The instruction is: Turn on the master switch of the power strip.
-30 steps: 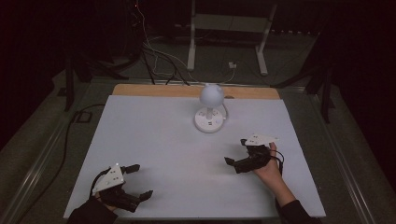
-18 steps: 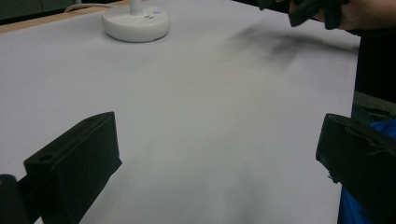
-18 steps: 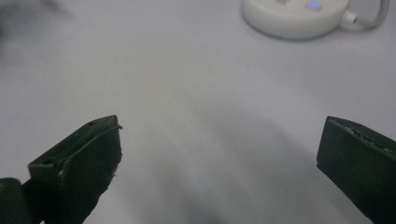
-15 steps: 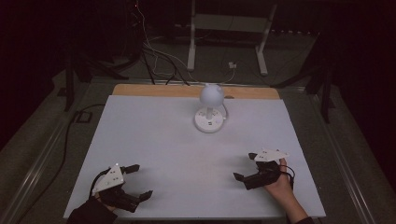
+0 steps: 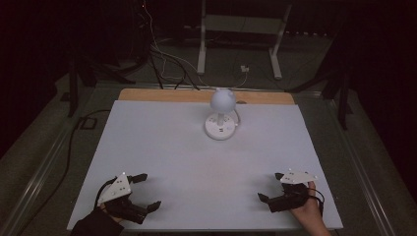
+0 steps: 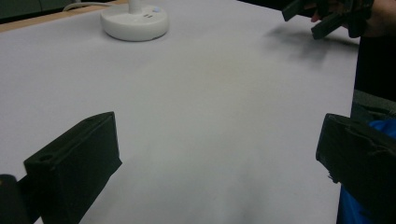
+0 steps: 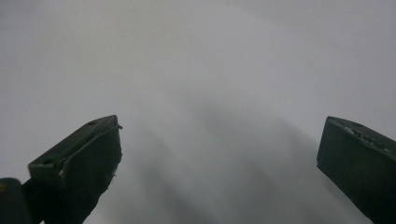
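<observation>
Since prev. frames: right gripper (image 5: 273, 188) has pulled back from mid-right of the counter (image 5: 162, 147) toward lower right of the high view; now near the front edge. Left gripper (image 5: 147, 191) unchanged, lower left of frame. Lamp hasn't moved.

Left gripper: fingers spread wide, nothing between them. In left gripper view the two black fingers (image 6: 74, 168) stand at lower left & lower right of frame w/ bare white counter (image 6: 210, 116) between. Grey three-cornered plate on top, seen in high view; a dark sleeve comes in from the bottom edge.

Right gripper: fingers also wide apart, empty. Right gripper view: fingers (image 7: 77, 163) at lower left & lower right, blurred white counter (image 7: 210, 93) beyond. It also appears at upper right of left gripper view (image 6: 315, 14), held in a hand, shadow on the counter under it.

White lamp (image 5: 221, 118): round base w/ ball-shaped head, upper centre of high view, near the far edge of the counter, well apart from both grippers. Base (image 6: 134, 21) at upper left of left gripper view; white cord trails behind it.
</observation>
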`<state>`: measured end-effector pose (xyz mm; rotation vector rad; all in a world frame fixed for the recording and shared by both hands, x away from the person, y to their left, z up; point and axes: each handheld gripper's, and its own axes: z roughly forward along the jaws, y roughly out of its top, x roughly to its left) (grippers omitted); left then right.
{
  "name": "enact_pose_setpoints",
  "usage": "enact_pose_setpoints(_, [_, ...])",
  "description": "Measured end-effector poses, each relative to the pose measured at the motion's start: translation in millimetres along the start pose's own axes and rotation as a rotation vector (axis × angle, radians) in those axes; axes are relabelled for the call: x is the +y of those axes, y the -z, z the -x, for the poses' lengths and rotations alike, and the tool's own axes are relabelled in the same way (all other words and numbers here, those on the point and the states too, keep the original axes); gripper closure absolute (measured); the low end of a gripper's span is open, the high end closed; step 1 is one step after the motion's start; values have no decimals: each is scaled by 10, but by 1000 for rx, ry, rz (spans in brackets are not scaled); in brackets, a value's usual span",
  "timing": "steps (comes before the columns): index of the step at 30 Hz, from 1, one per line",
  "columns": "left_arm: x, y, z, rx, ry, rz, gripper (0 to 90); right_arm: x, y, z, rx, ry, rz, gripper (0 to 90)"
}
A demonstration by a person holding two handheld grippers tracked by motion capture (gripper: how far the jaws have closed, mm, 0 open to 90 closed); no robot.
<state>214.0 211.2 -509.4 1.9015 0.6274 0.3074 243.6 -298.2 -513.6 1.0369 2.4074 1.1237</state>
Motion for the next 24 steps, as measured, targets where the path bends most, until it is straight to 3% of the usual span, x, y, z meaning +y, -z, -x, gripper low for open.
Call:
enact_pose_setpoints(6, [2,-3,6,-5,-2,0,1,-117,44,31,-15,-15,-31,0])
enact_pose_setpoints(24, [3,-17,4,-10,1,-6,1,-96,-19,42,-1,-2,-42,0])
